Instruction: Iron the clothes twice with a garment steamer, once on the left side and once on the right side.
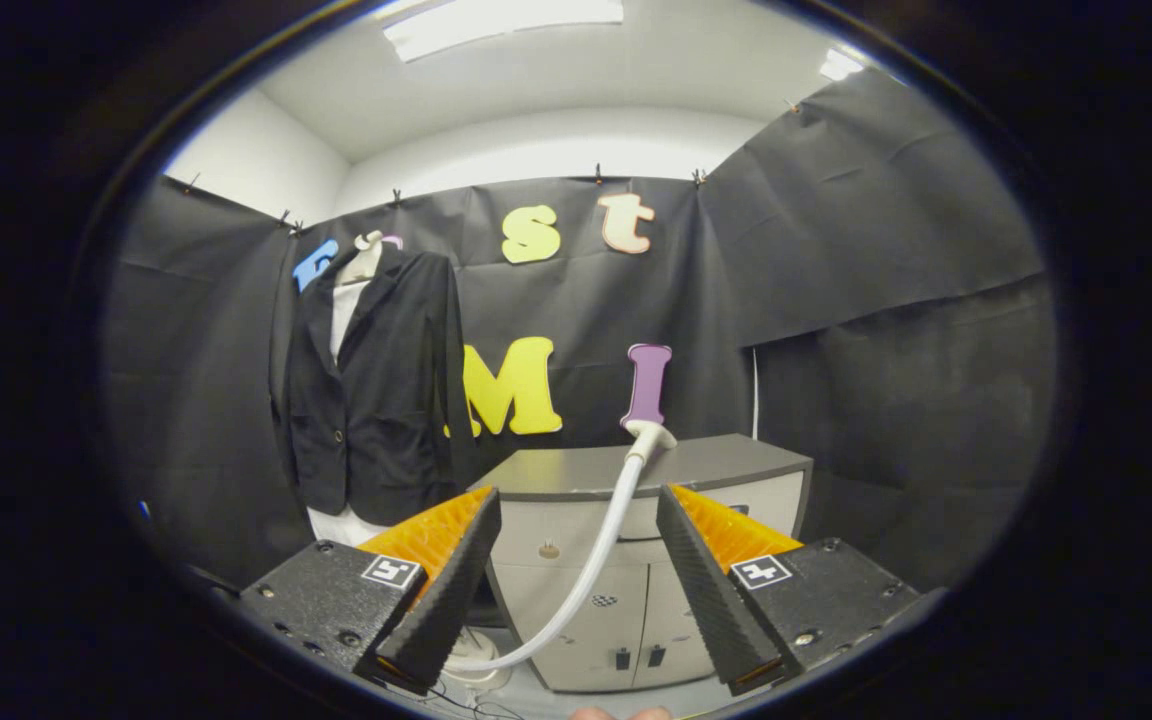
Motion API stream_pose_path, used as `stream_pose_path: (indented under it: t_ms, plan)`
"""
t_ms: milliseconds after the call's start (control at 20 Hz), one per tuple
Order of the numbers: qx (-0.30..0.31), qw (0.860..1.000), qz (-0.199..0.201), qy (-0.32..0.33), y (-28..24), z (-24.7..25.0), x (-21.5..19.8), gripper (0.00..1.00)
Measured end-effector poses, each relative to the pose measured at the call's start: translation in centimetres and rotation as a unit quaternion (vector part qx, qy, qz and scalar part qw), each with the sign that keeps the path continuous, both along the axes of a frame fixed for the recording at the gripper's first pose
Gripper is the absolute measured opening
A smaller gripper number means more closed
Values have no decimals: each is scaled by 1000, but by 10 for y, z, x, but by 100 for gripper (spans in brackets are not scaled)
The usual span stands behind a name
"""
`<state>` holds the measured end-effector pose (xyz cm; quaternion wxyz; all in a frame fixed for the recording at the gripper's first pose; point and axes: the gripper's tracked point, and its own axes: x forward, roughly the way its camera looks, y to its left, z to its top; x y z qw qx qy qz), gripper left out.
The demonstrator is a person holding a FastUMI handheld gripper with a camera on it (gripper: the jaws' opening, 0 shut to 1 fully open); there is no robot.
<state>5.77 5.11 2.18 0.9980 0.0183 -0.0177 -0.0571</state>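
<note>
1. The garment steamer's head (pixel 648 432) is seen resting on the top of a grey cabinet (pixel 726 462), beyond the fingers and well apart from them; its white hose (pixel 604 540) curves down from the head in front of the cabinet's drawer and doors and runs to a pale round base (pixel 476 668) low by the left finger; the head's exact shape is partly lost against the wall behind it.
2. The clothes to be ironed, a dark jacket (pixel 376 400) over a white garment on a pale form, are hung to the left of the cabinet, against the black cloth wall; the steamer and the jacket are set well apart.
3. The gripper (pixel 576 590) is held spread wide with nothing between its fingers; the hose is seen through the gap but is not touched.
4. The step in hand is judged to be the reach for the steamer; nothing of the ironing is yet done.
5. The handle just below the head is best taken, not the soft hose, which would likely bend and let the head swing; the fingers are best brought to either side of the handle before being pressed together.
6. The hose's slack is to be minded, so that the base is not dragged when the head is carried to the jacket.
</note>
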Motion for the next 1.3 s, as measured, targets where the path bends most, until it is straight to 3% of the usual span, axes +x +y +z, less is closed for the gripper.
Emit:
stream_pose_path:
  t_ms: [700,1150,1300]
  plan:
    - [29,998,-55,3,20,19,33,98]
    - [23,999,-45,-12,-19,56,103,98]
    - [31,999,-42,14,-37,53,133,98]
